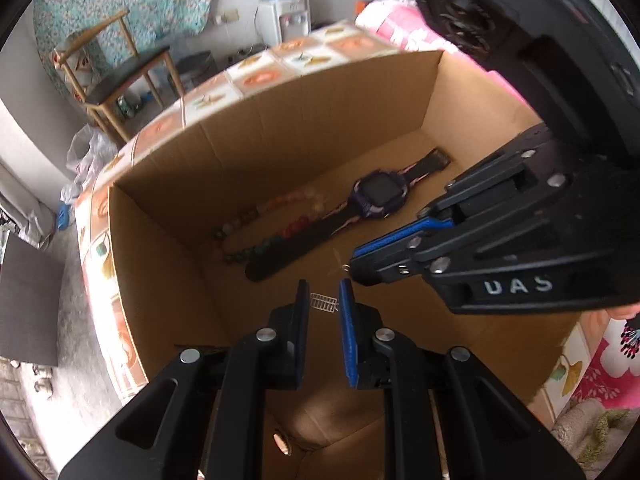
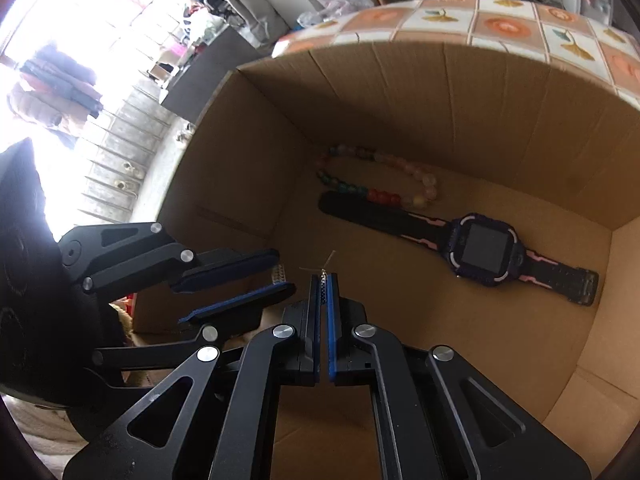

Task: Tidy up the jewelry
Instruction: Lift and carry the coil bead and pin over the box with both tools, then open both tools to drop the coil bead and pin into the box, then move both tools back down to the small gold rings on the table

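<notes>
Reading "UAS" on right tool (image 1: pixel 352 270) (clamping thin chain (image 2: pixel 323 286)) | left tool (image 1: pixel 324 300) parted | watch (image 2: pixel 482 246) boxed

The left claw (image 1: pixel 325 300) is hovering inside the open brown cardboard box (image 1: pixel 280 128), its blue-padded fingers (image 1: pixel 347 308) standing apart around a small silver ladder-like metal piece (image 1: pixel 324 303). The right claw (image 1: pixel 354 265) is reaching in from the right, its tips pinching a thin silver piece (image 1: pixel 345 267). On the box floor, a purple and black smartwatch (image 1: pixel 378 196) is lying beside a multicoloured bead bracelet (image 1: pixel 272 224). The box is sitting on a tile-patterned worktop (image 1: pixel 256 76).
</notes>
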The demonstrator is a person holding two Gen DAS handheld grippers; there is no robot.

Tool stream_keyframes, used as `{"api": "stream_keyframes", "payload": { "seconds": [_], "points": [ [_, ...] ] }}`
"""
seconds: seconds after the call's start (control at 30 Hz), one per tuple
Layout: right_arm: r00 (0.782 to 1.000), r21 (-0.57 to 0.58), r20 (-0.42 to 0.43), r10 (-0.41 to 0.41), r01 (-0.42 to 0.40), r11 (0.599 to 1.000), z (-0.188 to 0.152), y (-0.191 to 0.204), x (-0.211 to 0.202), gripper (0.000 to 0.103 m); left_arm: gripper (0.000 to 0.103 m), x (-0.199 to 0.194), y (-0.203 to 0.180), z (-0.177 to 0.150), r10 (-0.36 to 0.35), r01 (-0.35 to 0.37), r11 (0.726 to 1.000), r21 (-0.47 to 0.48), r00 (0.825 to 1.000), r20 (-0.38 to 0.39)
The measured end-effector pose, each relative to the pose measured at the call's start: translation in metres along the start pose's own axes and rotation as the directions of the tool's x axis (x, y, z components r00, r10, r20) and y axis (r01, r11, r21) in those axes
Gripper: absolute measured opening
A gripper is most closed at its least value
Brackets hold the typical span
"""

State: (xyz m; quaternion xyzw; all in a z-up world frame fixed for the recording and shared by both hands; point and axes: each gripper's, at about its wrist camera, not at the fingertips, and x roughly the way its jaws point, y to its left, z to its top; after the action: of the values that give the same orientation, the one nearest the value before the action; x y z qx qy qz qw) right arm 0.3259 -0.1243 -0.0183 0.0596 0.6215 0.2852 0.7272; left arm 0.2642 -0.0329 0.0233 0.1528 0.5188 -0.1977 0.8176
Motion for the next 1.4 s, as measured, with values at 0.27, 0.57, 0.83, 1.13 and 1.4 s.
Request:
{"api": "stream_keyframes", "payload": {
  "seconds": [0.27,0.57,0.83,1.13,1.4],
  "points": [
    [0.996,0.010,0.091,-0.003,0.002,1.000,-0.005,0.001,-0.018,0.017,0.027,-0.006,0.009,0.000,0.013,-0.013,1.000,-0.027,1.000,0.015],
    [0.959,-0.033,0.282,0.013,-0.004,0.999,-0.034,0.016,-0.090,0.025,0.029,-0.077,0.028,-0.023,0.017,0.005,0.996,-0.094,0.973,0.230],
    [0.879,-0.139,0.462,0.116,-0.057,0.989,-0.100,0.052,-0.156,0.047,0.046,-0.156,0.027,-0.088,0.023,0.046,0.988,-0.146,0.897,0.441],
    [0.851,0.035,0.505,0.145,-0.189,0.981,-0.194,0.028,-0.128,0.050,0.056,-0.149,-0.001,-0.175,0.071,0.022,0.975,-0.220,0.912,0.405],
    [0.927,0.278,0.371,0.060,-0.173,0.945,-0.224,-0.002,-0.056,0.043,0.056,-0.072,-0.044,-0.199,-0.025,0.085,0.976,-0.200,0.958,0.284]
  ]
}}
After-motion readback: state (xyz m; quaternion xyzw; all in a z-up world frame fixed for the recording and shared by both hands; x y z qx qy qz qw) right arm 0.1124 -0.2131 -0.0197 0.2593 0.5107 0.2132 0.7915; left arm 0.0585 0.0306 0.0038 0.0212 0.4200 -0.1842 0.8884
